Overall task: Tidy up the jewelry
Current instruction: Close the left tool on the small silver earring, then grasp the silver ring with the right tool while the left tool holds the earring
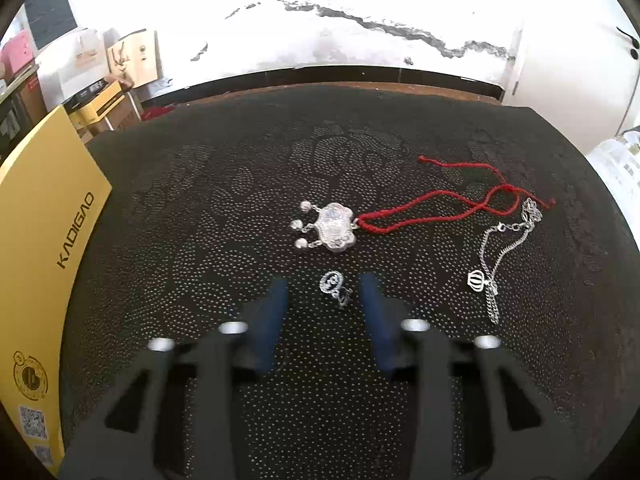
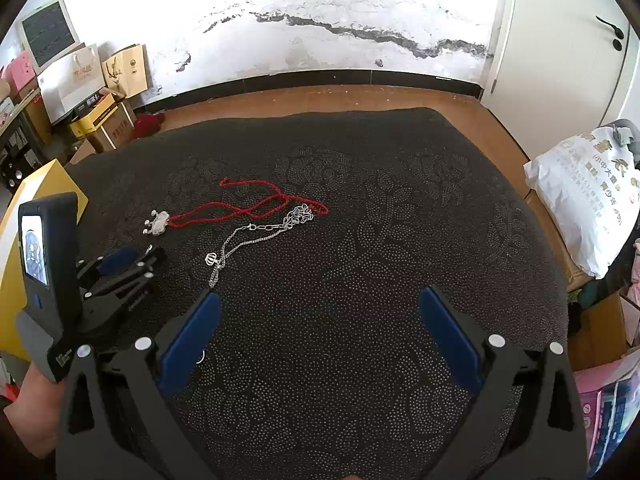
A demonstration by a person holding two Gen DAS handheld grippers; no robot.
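Observation:
On the dark dotted cloth (image 1: 200, 200) lie three pieces. A small silver ring or earring (image 1: 335, 287) sits between the tips of my left gripper (image 1: 324, 294), which is open around it, not closed. A silver lock pendant (image 1: 334, 230) on a red cord (image 1: 448, 204) lies just beyond. A silver chain with a crown charm (image 1: 478, 280) lies to the right. In the right wrist view my right gripper (image 2: 320, 312) is wide open and empty, near the chain (image 2: 248, 240) and the pendant (image 2: 157, 227). My left gripper (image 2: 128, 258) shows at the left there.
A yellow box (image 1: 48, 248) lies at the cloth's left edge. Cardboard boxes and bags (image 2: 96, 80) stand by the far wall. A white printed bag (image 2: 588, 192) lies off the cloth's right side. The brown floor (image 2: 320, 96) runs behind the cloth.

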